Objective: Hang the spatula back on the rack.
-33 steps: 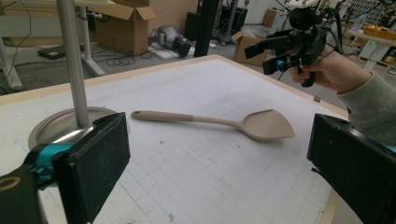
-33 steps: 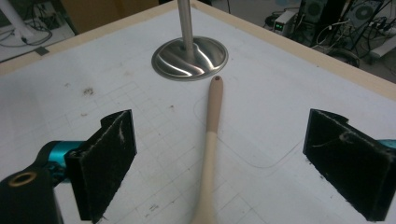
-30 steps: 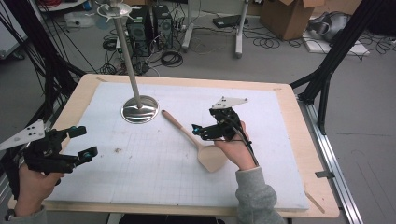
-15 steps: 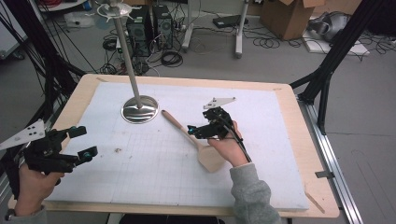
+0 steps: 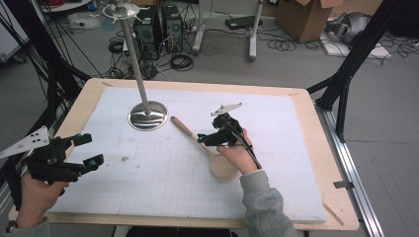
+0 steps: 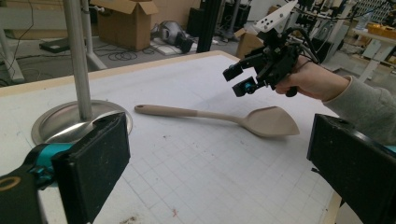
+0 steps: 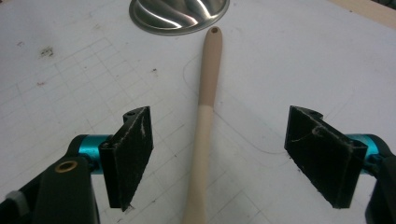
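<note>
A wooden spatula [image 5: 202, 148] lies flat on the white gridded mat [image 5: 148, 192], near the middle of the table [image 5: 316, 106]. Its handle end points toward the round metal base [image 5: 147, 116] of an upright pole [image 5: 133, 54], and its broad blade lies nearer the person. The right gripper [image 5: 207, 138] hangs just above the handle, and in the right gripper view the handle [image 7: 205, 116] runs up between the two black jaws, clear of both pads. Those jaws have just been closing, yet they stand well apart and press on nothing. The left gripper [image 5: 89, 150] sits at the left edge of the mat, well apart from the spatula, held in the person's left hand [image 5: 34, 190]. Its jaws are spread wide with nothing between them. In the left gripper view the spatula [image 6: 219, 119] rests beyond them on the mat, with the right gripper [image 6: 240, 79] poised over its handle.
</note>
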Motion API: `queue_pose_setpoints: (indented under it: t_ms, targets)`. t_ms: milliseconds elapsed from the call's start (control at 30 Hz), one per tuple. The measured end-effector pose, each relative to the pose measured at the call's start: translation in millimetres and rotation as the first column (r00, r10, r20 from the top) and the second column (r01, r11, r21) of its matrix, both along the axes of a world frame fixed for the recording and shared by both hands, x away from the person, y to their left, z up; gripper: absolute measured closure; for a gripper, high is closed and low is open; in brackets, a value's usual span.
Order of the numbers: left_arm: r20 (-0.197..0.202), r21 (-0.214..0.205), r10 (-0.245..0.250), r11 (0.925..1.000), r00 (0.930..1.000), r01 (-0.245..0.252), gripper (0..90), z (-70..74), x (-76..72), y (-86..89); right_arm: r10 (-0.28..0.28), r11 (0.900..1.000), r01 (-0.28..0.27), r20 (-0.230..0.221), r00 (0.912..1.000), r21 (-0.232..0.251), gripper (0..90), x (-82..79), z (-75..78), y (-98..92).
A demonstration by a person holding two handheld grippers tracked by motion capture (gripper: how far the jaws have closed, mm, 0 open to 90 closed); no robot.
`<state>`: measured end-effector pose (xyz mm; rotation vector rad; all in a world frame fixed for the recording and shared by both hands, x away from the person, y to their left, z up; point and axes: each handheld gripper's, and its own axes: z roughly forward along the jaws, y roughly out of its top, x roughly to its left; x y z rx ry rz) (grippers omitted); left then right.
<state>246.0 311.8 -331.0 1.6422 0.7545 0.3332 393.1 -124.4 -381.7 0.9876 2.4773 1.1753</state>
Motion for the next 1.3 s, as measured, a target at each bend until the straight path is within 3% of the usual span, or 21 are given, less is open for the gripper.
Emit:
queue_pose_setpoints:
  t_ms: [467, 567, 667, 733, 1300]
  targets:
    - [0.001, -0.006, 0.007, 1.0000, 1.0000, -0.007, 6.4, 0.2, 0.2, 0.9, 0.003, 0.9992, -0.006, -0.071, 0.9975, -0.040, 28.9, 7.5, -15.4, 10.4]
    - [0.005, -0.005, 0.008, 1.0000, 1.0000, -0.008, 6.4, 0.8, -0.3, 0.9, 0.004, 0.9986, -0.008, -0.076, 0.9971, -0.053, 31.7, 7.7, -17.3, 13.5]
    - [0.005, -0.002, 0.007, 1.0000, 1.0000, -0.007, 6.4, 0.8, -0.3, 0.7, 0.022, 0.9977, -0.029, -0.104, 0.9943, -0.062, 38.7, 8.1, -20.4, 17.3]
    - [0.004, -0.001, 0.006, 1.0000, 1.0000, -0.006, 6.4, 0.7, -0.2, 0.7, 0.015, 0.9972, -0.024, -0.123, 0.9923, -0.071, 38.7, 8.2, -21.9, 18.8]
    - [0.007, -0.001, 0.008, 1.0000, 0.9999, -0.008, 6.4, 1.0, -0.4, 0.2, 0.008, 0.9895, -0.029, -0.148, 0.9890, -0.141, 46.4, 10.9, -34.0, 25.9]
